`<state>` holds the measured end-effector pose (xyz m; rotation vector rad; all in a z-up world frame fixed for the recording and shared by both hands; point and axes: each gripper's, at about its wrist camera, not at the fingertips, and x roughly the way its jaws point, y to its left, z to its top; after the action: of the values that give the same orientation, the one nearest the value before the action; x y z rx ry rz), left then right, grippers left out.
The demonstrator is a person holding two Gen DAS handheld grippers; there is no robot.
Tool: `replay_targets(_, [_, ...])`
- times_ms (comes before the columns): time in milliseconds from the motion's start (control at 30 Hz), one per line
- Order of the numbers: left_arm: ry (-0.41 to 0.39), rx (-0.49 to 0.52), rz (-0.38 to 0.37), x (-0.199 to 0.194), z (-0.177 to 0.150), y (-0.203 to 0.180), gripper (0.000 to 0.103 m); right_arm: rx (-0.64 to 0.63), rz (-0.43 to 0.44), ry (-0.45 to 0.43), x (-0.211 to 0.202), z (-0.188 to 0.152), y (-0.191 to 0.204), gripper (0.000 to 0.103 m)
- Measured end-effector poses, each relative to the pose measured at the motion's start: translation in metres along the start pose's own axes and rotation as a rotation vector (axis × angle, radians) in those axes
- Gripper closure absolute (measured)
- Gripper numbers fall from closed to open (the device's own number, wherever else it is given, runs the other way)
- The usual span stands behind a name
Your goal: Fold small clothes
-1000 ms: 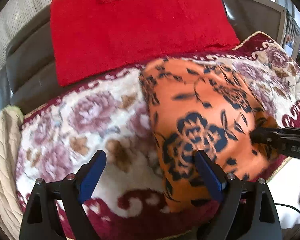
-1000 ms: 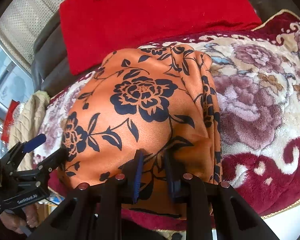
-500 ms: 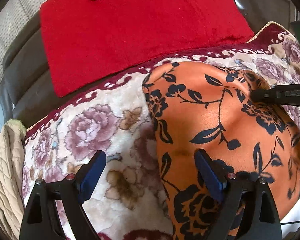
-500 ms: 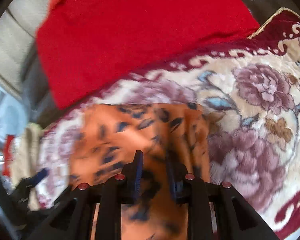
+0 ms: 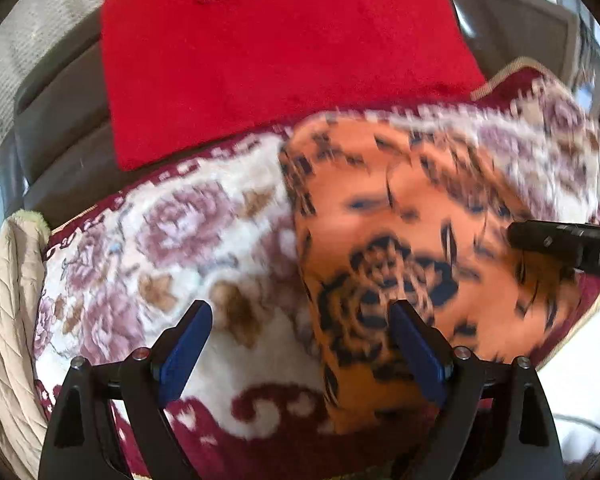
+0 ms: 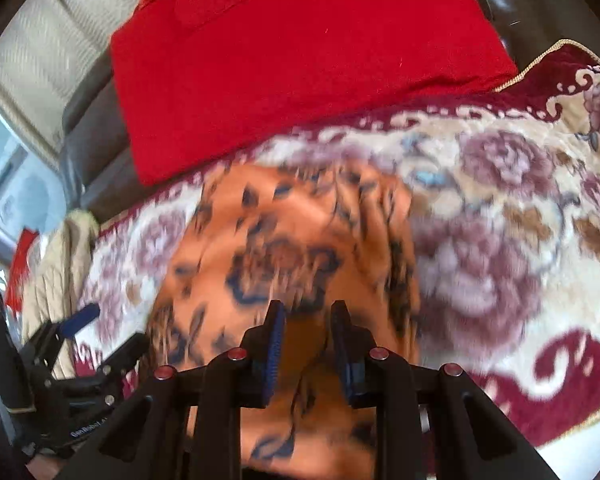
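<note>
Orange floral garment (image 5: 400, 240) — thin, limp, likely slippery — is lying on the plush blanket (image 5: 148, 248), best pinched at an edge; right gripper (image 6: 306, 344) is opening around it, left gripper (image 5: 300, 344) is hanging spread wide.

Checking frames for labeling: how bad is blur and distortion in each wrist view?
Left wrist: motion smear across the orange floral garment and floral blanket; left gripper sharp; fisheye bends the edges. Right wrist: heavier smear on the garment's middle; right gripper crisp, jaws opening over cloth; red cloth fairly clear, evenly lit.
</note>
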<state>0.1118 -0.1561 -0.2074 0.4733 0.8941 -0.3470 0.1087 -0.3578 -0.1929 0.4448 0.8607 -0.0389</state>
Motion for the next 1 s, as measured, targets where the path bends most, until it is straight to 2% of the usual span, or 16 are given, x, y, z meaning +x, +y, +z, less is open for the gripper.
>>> replay_targets(33, [0.01,0.016,0.01,0.006,-0.003,-0.004,0.012,-0.01,-0.018,0.033,0.008,-0.009,0.003,0.065])
replay_targets(67, [0.015,0.027,0.013,0.011,-0.005,-0.006,0.011,-0.024,-0.033,0.057,0.019,-0.018,0.006,0.062])
replay_targets(200, [0.028,-0.032,-0.017,0.002,0.0,0.007,0.01,-0.074,-0.102,0.018,0.023,-0.026,0.016,0.06])
replay_targets(333, [-0.026,-0.023,0.036,-0.021,-0.003,0.01,0.01,-0.059,-0.105,0.012,0.005,-0.022,0.019,0.058])
replay_targets(433, [-0.069,-0.033,0.038,-0.038,-0.006,0.013,0.01,-0.086,-0.12,-0.041,-0.015,-0.025,0.028,0.052])
replay_targets(700, [-0.165,-0.034,0.08,-0.083,-0.007,0.021,0.01,-0.166,-0.148,-0.124,-0.049,-0.033,0.059,0.05])
replay_targets(1000, [-0.228,-0.054,0.101,-0.115,-0.009,0.028,0.01,-0.232,-0.188,-0.211,-0.088,-0.043,0.086,0.048])
